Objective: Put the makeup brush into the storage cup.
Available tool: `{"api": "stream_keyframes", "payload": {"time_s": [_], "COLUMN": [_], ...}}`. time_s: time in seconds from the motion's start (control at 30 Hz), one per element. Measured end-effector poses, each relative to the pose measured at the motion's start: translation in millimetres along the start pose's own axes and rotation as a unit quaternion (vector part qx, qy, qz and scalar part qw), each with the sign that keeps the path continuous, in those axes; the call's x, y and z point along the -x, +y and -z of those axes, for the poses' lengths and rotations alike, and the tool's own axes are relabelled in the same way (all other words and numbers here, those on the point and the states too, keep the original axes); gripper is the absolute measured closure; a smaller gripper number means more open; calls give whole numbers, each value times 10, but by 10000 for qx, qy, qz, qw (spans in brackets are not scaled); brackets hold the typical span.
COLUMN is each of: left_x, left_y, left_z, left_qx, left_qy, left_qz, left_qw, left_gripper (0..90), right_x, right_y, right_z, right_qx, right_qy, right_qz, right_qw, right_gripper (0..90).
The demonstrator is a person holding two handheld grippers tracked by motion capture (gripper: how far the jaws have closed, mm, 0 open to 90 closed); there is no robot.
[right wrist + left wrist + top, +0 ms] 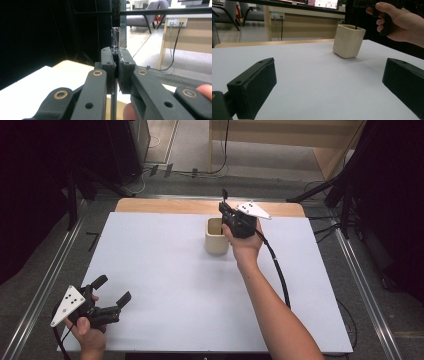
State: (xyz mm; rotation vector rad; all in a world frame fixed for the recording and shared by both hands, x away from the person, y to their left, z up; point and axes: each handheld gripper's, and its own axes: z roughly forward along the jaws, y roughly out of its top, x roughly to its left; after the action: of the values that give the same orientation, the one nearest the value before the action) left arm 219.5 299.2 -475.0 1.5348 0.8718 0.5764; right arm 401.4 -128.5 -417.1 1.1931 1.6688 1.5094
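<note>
Pinching a thin dark pen [114,97] between its pads, my right gripper [231,216] holds it upright with the lower end dipping into the cream cup [216,237], the silvery cap [115,40] sticking up above the jaws. The cup stands on the white table [170,270] toward twelve o'clock. At about seven o'clock my left gripper [111,291] rests near the table's edge, jaws wide apart, nothing between them.

A cream cup [216,236] stands on a white table [165,270], black pen [115,37] above, wooden edge [165,205] behind.
</note>
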Motion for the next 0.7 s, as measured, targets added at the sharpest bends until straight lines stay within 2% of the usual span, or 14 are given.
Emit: {"api": "stream_keyframes", "payload": {"time_s": [0.23, 0.7], "left_x": [3, 7], "left_y": [-1, -6], "left_z": [-3, -15], "left_qx": [-18, -36], "left_qy": [-5, -6], "left_qz": [-17, -23], "left_qw": [10000, 10000], "left_gripper": [0, 0], "right_x": [45, 85], "right_y": [-176, -385], "right_z": [-50, -63], "right_qx": [-190, -536], "right_qy": [-52, -106], "right_qz": [-177, -169], "right_qw": [9996, 9984], "right_gripper": [874, 873]}}
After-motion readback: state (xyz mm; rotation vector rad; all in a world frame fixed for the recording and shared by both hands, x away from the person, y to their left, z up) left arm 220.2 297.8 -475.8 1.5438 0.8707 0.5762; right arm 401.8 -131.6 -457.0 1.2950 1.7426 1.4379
